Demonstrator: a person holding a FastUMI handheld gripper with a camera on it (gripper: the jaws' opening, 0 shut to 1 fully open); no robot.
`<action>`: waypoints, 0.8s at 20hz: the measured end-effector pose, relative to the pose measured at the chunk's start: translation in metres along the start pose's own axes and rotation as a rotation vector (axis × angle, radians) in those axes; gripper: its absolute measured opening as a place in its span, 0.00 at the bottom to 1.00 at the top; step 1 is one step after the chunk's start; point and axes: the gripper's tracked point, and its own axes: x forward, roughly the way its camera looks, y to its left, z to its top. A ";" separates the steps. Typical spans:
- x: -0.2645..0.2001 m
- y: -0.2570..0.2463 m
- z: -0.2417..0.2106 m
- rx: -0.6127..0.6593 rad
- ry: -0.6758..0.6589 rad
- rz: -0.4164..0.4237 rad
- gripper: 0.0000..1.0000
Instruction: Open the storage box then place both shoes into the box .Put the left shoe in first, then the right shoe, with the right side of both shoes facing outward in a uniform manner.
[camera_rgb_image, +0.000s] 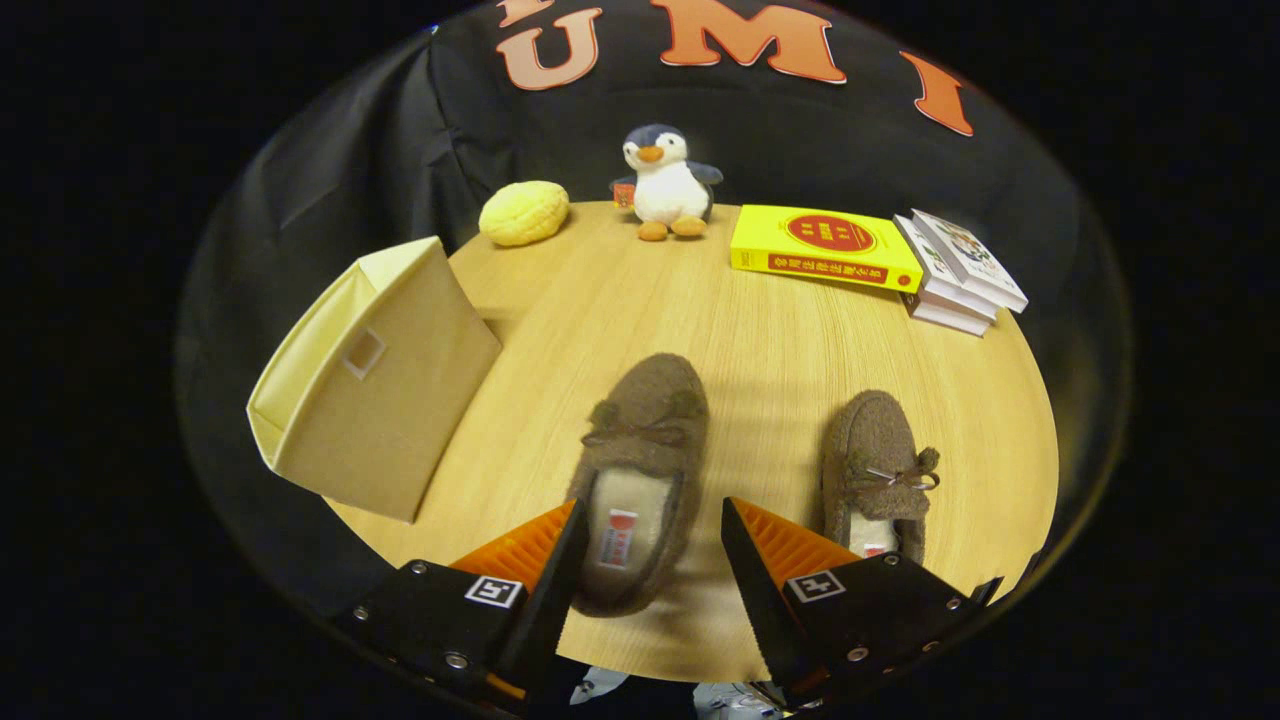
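Wooden tabletop (760, 330) held everything — claw (648, 520) spread apart over left shoe (640, 470); storage box (380, 380), middle left, probably wanted opening first.

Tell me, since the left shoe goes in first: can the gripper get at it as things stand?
Probably yes. The gripper is open, its fingers straddling the heel end of the left shoe, and nothing lies between them.

Bare table (760, 330) lies open between the two shoes and beyond them. The box (375, 385) blocks the left; books (825, 248), penguin (665, 185) line the far edge
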 end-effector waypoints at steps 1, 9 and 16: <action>0.005 -0.004 -0.004 0.010 0.011 -0.003 0.80; 0.066 -0.019 0.007 0.038 -0.012 -0.034 0.57; 0.082 -0.017 0.007 0.106 -0.023 -0.060 0.17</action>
